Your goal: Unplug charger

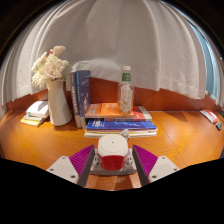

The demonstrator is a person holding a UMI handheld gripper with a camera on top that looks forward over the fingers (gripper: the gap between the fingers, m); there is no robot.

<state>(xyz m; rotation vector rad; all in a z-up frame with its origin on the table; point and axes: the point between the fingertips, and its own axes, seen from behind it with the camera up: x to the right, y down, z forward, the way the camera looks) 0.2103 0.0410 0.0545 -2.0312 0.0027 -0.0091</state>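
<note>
Charger, a small white blocky plastic one with a red band (112, 150), sits right between the gripper (112, 160) pads on the wooden desk.

Gripper view: pink-purple pads (82, 158) flank it, but honestly can't tell if they're actually squeezing it or just framing it. Looks light and rigid, smooth-sided so probably a bit slippery; I'd grab the flat sides of the body, not any cable. Beyond it are stacked books (118, 120), a clear plastic bottle (126, 90) and a white vase of pale flowers (58, 100).

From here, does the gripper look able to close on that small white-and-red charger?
Probably yes: the white-and-red charger stands between the open gripper jaws with nothing visibly blocking it, gaps showing either side.
</note>
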